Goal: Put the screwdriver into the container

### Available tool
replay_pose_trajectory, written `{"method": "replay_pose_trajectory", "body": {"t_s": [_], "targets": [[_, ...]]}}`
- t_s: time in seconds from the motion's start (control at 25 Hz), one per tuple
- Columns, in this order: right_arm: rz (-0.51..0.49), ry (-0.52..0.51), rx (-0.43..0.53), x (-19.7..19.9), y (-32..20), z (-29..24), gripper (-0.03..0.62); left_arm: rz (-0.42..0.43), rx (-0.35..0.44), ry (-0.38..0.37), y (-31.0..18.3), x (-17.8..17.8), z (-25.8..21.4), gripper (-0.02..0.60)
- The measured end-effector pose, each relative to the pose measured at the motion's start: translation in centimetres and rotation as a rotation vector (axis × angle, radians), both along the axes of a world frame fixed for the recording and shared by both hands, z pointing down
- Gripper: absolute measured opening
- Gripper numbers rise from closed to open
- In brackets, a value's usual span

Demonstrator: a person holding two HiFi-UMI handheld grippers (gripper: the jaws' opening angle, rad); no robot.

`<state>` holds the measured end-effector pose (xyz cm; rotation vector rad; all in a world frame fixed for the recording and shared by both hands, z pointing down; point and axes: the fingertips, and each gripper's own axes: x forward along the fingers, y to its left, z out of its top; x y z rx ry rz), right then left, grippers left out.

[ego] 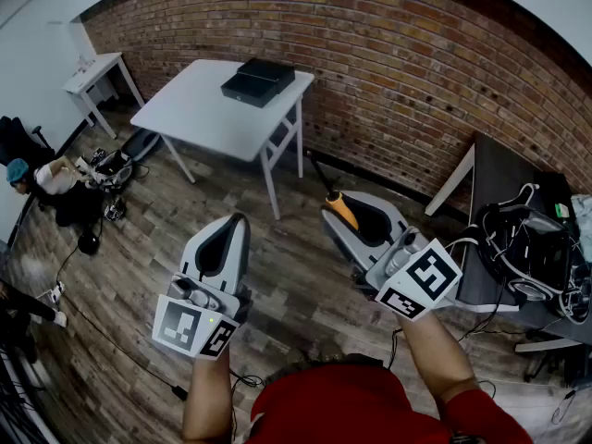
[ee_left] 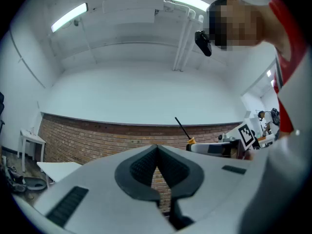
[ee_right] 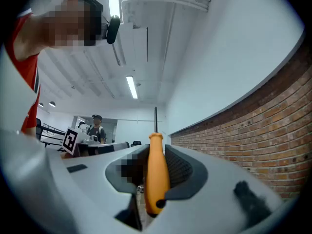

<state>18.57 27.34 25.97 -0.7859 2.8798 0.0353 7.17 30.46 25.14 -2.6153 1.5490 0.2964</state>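
Observation:
My right gripper [ego: 347, 218] is shut on the orange handle of the screwdriver [ego: 343, 209]. In the right gripper view the screwdriver [ee_right: 157, 174] stands upright between the pads, its thin dark shaft pointing up past my right gripper [ee_right: 155, 167]. My left gripper [ego: 239, 222] hangs to its left, shut with nothing in it; its pads [ee_left: 146, 165] touch. From the left gripper view the screwdriver [ee_left: 183, 129] shows at the right. A black container [ego: 257, 81] lies on the white table [ego: 203, 109], well beyond both grippers over the wooden floor.
A brick wall [ego: 407, 72] runs behind the table. A small white side table [ego: 92, 70] stands far left. A person [ego: 37, 178] sits on the floor at the left among bags and cables. A dark desk [ego: 504, 202] with cables is at the right.

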Motion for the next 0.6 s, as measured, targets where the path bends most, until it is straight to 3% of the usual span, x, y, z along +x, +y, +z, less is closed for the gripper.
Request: {"method": "replay_pose_trajectory", "body": {"t_s": [0.32,0.6], "targets": [[0.003,0.005,-0.008,-1.4,0.4,0.1,0.106,-0.003,0.006,0.009,0.5,-1.6,-0.2,0.012],[0.006,-0.053,-0.043,-2.7,0.4,-0.5,0.107,-0.003,0.009,0.023,0.7,-4.0,0.0,0.012]]}}
